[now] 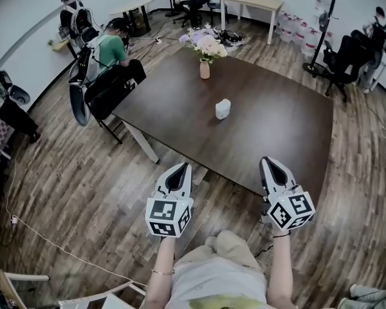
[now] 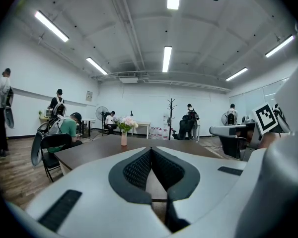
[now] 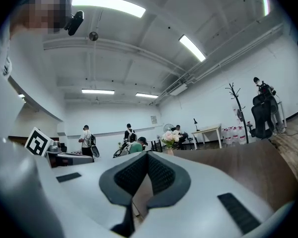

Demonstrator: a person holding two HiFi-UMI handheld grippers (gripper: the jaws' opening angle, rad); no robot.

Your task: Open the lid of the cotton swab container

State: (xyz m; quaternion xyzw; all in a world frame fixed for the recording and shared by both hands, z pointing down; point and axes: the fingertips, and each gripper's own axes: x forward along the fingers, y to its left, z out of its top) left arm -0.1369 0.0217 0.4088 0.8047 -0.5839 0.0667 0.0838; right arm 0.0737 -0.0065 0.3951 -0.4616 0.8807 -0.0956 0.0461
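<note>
The cotton swab container (image 1: 223, 109) is a small white box with its lid down, standing near the middle of the dark brown table (image 1: 276, 127). Both grippers hang in front of the table's near edge, well short of the container. My left gripper (image 1: 182, 166) is shut and holds nothing; its jaws meet at the tip (image 2: 151, 149). My right gripper (image 1: 267, 160) is also shut and empty, pads together (image 3: 148, 155). Neither gripper view shows the container; it is hidden behind the jaws or out of frame.
A pink vase of flowers (image 1: 205, 63) stands at the table's far edge. A seated person in green (image 1: 112, 49) and a black chair (image 1: 93, 92) are at the table's left side. A coat rack (image 1: 327, 18), office chairs and a pale desk (image 1: 251, 4) line the back.
</note>
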